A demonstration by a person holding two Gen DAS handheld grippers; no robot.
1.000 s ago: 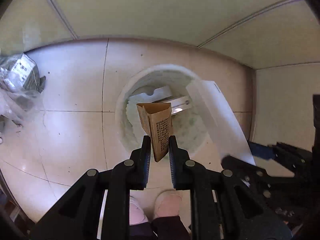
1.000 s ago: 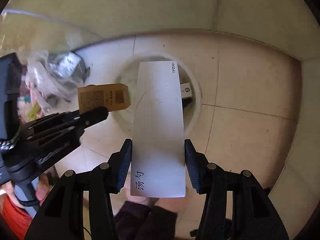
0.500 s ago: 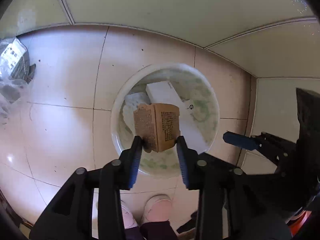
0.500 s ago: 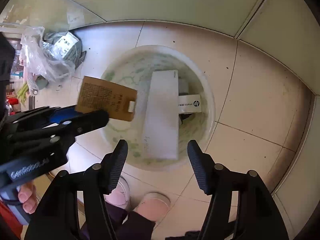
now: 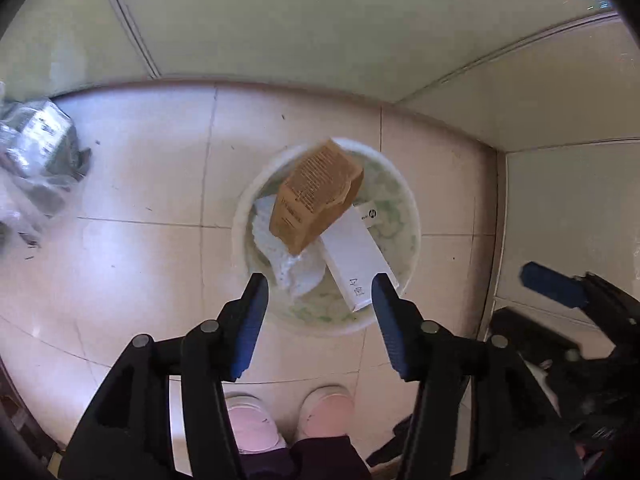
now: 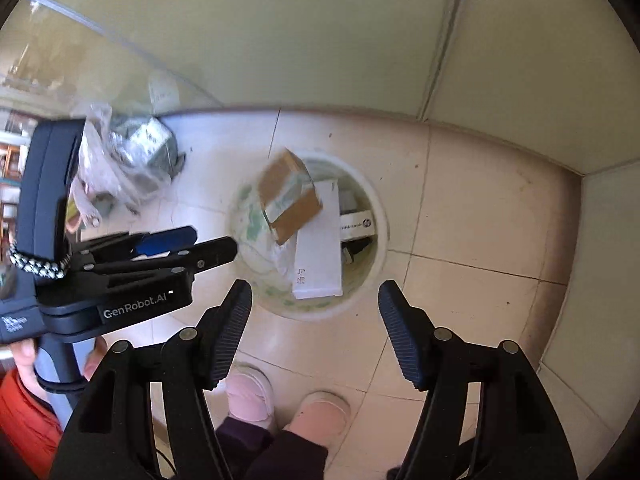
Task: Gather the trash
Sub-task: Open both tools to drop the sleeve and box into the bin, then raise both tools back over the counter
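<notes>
A round white bin (image 5: 412,240) stands on the tiled floor below both grippers; it also shows in the right wrist view (image 6: 382,224). A brown cardboard box (image 5: 316,196) is free of my fingers, over the bin's mouth; the right wrist view shows it blurred (image 6: 289,196). A long white box (image 5: 358,260) lies inside the bin (image 6: 320,248), beside a small HP-marked box (image 6: 358,226) and crumpled white paper (image 5: 296,272). My left gripper (image 5: 318,292) is open and empty above the bin. My right gripper (image 6: 316,300) is open and empty too.
A clear plastic bag of rubbish (image 5: 32,160) lies on the floor at the left, also in the right wrist view (image 6: 128,160). Walls meet in a corner behind the bin. The person's pink shoes (image 5: 288,416) stand just below the grippers.
My right gripper let go of the long white box, which now lies in the bin. My left gripper opened and released the brown box, which is dropping toward the bin.
</notes>
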